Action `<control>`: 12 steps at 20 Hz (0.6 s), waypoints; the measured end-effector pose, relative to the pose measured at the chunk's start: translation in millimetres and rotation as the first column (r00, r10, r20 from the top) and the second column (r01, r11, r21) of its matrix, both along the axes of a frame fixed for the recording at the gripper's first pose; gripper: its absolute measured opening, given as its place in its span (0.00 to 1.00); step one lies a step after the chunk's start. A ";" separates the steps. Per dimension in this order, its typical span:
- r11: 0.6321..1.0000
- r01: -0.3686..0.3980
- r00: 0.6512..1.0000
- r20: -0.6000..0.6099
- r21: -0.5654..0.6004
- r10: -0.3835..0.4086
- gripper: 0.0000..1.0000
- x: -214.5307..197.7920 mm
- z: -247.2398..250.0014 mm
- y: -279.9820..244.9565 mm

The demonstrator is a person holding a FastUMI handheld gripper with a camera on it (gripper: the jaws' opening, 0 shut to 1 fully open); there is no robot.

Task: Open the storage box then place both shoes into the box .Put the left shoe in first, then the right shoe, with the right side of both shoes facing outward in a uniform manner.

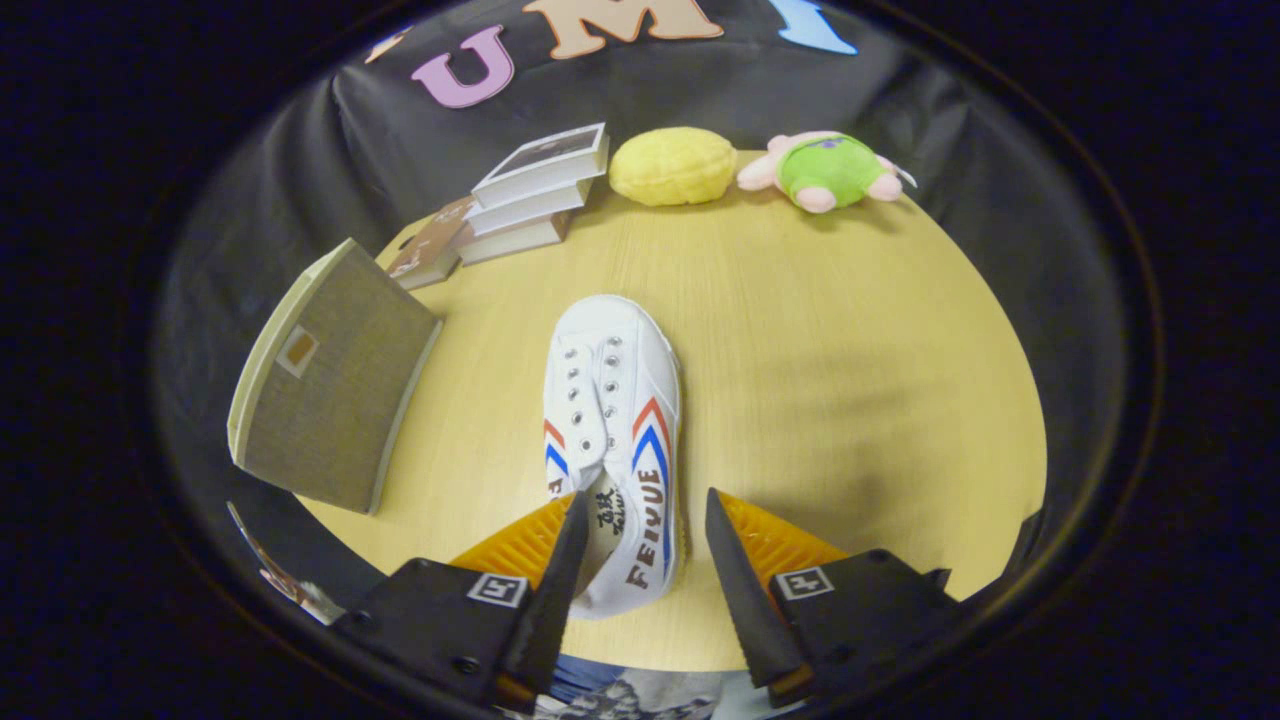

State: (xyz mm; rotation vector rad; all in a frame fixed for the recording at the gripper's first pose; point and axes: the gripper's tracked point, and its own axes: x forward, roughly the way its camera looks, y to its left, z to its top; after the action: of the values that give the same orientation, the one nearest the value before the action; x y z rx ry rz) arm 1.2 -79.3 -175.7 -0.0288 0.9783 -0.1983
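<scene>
A white canvas shoe (610, 380) with red and blue stripes lies on the wooden table (850, 380), toe pointing away from me. Its heel end sits between my fingers. My gripper (646, 495) is open: the left finger is over the shoe's opening at the heel, while the right finger stands a small gap off the shoe's lettered side. The storage box (325, 385), olive-brown fabric with a cream rim and a small label patch, stands on the table's left side, well to the left of the shoe. I cannot tell whether its lid is open.
A stack of books (540, 190) lies at the far left of the table. A yellow plush (673, 165) and a green and pink plush toy (825, 170) rest along the far edge. Bare tabletop stretches to the right of the shoe.
</scene>
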 end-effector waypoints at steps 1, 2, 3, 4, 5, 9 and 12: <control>1.000 -0.005 1.000 -0.013 -0.009 0.005 0.60 -0.2 -4.9 -1.3; 1.000 -0.006 1.000 -0.024 -0.017 0.006 0.56 0.3 -8.1 -1.6; 0.999 -0.004 0.999 -0.033 -0.033 0.003 0.52 0.0 -11.0 -2.6; 0.999 -0.013 0.999 -0.038 -0.044 0.011 0.48 0.4 -11.0 -1.8; 0.998 -0.023 0.999 -0.041 -0.065 0.020 0.43 0.0 -10.9 -2.4; 0.994 -0.002 0.999 -0.052 -0.106 -0.004 0.31 -1.1 -14.1 -9.9; 0.996 0.027 0.998 -0.061 -0.090 -0.032 0.24 -3.9 -13.9 -12.5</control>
State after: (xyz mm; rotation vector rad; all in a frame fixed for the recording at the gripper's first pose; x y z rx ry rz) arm -2.8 -91.8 -189.6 -0.1033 1.0321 -0.2696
